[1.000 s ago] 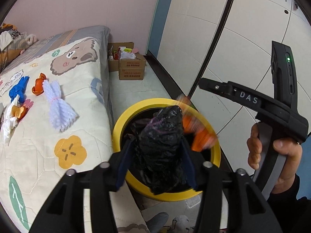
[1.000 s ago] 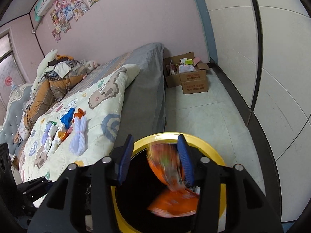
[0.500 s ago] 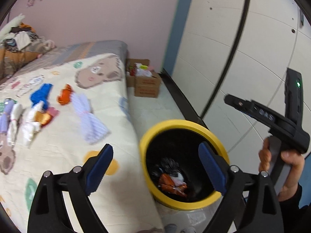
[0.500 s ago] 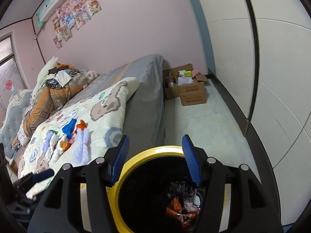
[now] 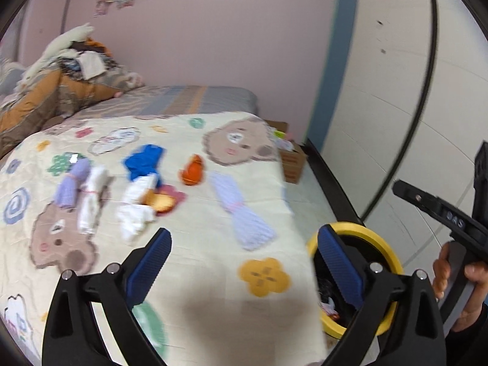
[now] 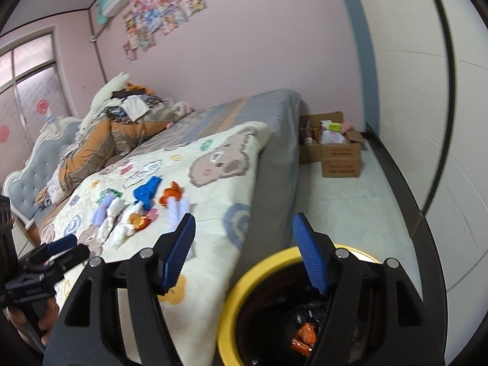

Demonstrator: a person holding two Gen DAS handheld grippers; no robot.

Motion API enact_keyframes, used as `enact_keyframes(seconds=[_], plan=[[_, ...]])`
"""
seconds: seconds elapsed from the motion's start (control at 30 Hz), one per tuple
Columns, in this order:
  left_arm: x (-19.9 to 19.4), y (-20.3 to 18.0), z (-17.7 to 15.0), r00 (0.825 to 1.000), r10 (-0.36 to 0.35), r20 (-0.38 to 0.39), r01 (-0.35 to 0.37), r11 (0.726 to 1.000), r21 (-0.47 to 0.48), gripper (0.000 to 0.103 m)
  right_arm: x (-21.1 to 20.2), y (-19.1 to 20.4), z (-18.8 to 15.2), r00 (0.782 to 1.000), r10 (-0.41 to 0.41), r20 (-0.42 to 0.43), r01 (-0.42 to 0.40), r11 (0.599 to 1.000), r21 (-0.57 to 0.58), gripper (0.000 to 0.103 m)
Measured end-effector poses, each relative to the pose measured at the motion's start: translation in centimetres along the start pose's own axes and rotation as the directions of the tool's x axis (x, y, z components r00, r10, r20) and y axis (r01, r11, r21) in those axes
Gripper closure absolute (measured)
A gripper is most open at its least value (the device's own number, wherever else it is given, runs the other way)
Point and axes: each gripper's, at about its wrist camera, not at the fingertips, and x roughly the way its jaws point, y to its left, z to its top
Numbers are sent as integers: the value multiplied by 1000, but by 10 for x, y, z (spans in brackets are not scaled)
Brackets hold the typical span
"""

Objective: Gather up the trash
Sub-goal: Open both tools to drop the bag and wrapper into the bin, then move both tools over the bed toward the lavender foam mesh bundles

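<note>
Two tongs, both opening, nothing between the pads: left tongs spread wide above the quilt, right tongs over the yellow-rimmed bin. Orange wrappers lying inside bin, beside the bed.

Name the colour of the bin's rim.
Yellow rim, black inside; clearest in the right wrist view.
</note>
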Motion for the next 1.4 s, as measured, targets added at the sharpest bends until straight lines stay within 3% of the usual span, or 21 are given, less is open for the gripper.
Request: enact_keyframes(seconds=[0.27,0.73,1.1,1.23,1.4], plan=[[-10,74,10,991,129,29,-126,989,-77,9,40,50,3,997,63,-38,-65,997,-48,37],[-9,188,25,950,312,12,-305,936,-177,8,123,117,2,987,85,-134,-100,988,-114,36],[37,256,27,924,369,-96,-381,897,-224,8,183,141,-8,975,38,-219,-74,984,-160,36],[60,271,28,908,395,-141,-417,888,-194,8,197,146,-12,969,24,-244,-69,982,-175,37],[82,290,36,901,401,-167,-429,883,-193,8,212,150,-16,963,3,-270,-55,981,-185,36]])
